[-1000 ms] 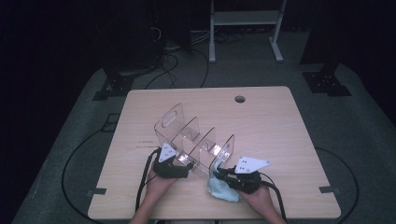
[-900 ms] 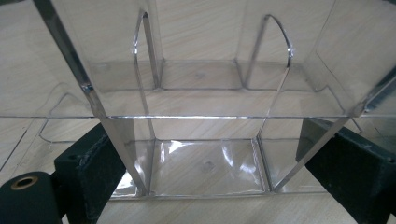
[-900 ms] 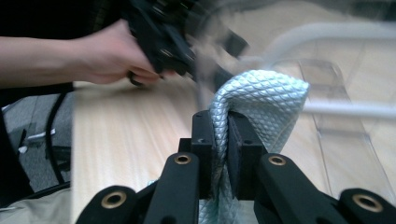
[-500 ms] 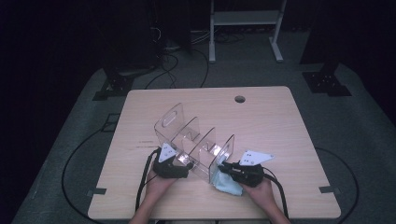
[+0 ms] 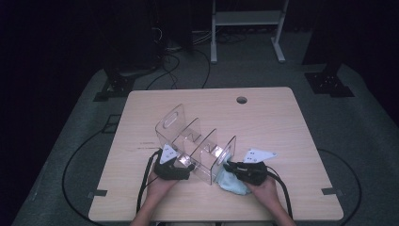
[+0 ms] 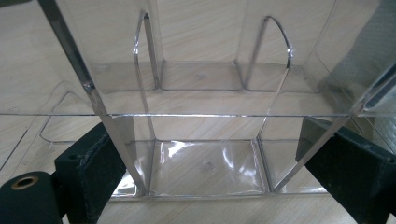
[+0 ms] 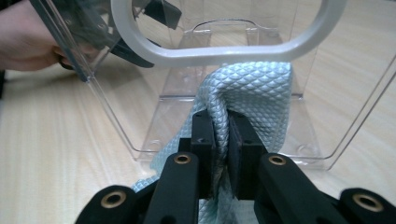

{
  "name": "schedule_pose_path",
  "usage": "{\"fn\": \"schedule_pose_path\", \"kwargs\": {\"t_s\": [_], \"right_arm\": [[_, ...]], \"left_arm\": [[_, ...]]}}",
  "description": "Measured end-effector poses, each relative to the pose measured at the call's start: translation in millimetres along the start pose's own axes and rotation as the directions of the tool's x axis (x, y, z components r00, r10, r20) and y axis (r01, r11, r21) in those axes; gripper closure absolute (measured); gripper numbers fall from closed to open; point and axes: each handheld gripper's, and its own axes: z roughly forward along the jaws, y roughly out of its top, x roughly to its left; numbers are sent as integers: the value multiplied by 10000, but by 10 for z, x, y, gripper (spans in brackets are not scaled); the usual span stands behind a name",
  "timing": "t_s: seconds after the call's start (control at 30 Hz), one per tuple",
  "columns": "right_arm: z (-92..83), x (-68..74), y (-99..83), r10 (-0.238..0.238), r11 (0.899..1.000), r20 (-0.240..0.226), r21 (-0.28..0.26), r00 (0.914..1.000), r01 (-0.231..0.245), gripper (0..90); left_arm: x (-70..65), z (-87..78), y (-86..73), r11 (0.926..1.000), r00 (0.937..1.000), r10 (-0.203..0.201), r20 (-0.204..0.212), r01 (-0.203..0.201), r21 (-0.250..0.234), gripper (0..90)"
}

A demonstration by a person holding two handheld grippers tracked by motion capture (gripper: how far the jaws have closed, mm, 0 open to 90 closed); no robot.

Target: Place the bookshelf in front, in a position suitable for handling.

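A clear acrylic organizer [image 5: 175, 123] with several compartments and a handle cut-out in each end wall stands on the wooden table [image 5: 277, 122]. My left gripper [image 5: 181, 162] grips its near side; in the left gripper view the organizer [image 6: 201, 163] sits between the two black pads of that gripper [image 6: 210, 133], which press on its walls. My right gripper [image 5: 231, 166] is shut on a light blue quilted cloth [image 5: 233, 183]. In the right gripper view the cloth [image 7: 261, 84] is pinched in the right gripper [image 7: 220, 116] and bunched against the organizer's end wall [image 7: 224, 51], just below the handle cut-out.
A round cable hole [image 5: 242, 100] lies near the table's far edge. Cables trail from both grippers off the front edge. A white metal stand [image 5: 247, 28] and dark equipment stand on the floor beyond. Bare tabletop lies to the right and behind the organizer.
My right gripper has shifted slightly to the right with the cloth still pinched in it, and its grey plate has swung outward. The left gripper and the organizer have stayed put.
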Motion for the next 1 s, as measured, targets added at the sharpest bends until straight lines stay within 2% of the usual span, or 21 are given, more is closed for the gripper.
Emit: {"fn": "schedule_pose_path", "kwargs": {"t_s": [0.03, 0.13, 0.23, 0.33, 0.37, 0.47, 0.5, 0.6, 0.67, 0.77, 0.83, 0.93, 1.0], "right_arm": [[-4, -28, 19, 3, 10000, 15, 33, 10000, -3, 818], [-42, -172, 72, 372, 9993, 501, -97, 9981, -367, 818], [-10, -264, 24, 705, 9975, 744, -75, 9947, -701, 817], [93, -277, -97, 719, 9946, 776, 689, 9944, -773, 817], [101, -279, -106, 722, 9939, 814, 779, 9941, -786, 816], [35, -323, -44, 913, 9952, 1083, 264, 9899, -947, 817], [34, -351, -37, 988, 9944, 1083, 257, 9892, -1022, 816], [106, -410, -100, 1114, 9903, 1247, 693, 9859, -1207, 816], [144, -418, -127, 1038, 9872, 1352, 1068, 9854, -1186, 816], [117, -431, -73, 907, 9890, 1533, 1024, 9840, -1071, 816], [112, -462, -79, 1115, 9881, 1524, 885, 9820, -1259, 816], [156, -463, -123, 1121, 9844, 1496, 1182, 9824, -1304, 816], [145, -426, -107, 970, 9862, 1438, 1197, 9848, -1147, 816]], "left_arm": [[2, 0, -1, 10000, 10000, 4, -16, -4, 21, 78], [3, -2, 0, 10000, 10000, 3, -68, -3, 43, 78], [0, -4, 4, 10000, 10000, 11, -96, -11, 37, 78], [-2, -3, 2, 10000, 10000, -11, -95, 11, 13, 78], [-1, -4, 4, 10000, 10000, 8, -97, -8, 29, 78], [3, -6, 0, 10000, 10000, 9, -87, -8, 51, 78], [1, -5, 0, 10000, 10000, 2, -97, -2, 21, 78], [0, -5, 5, 10000, 9999, 10, -106, -10, 44, 78], [0, -5, 5, 10000, 9999, 9, -113, -8, 46, 78], [-3, -3, 2, 10000, 9999, -23, -118, 24, 59, 77], [-8, 0, 5, 10000, 9999, -8, -136, 8, 1, 77], [-7, 0, 5, 10000, 9999, -8, -130, 8, 4, 77], [-6, -3, 4, 10000, 9999, -46, -119, 47, 51, 77]]}}
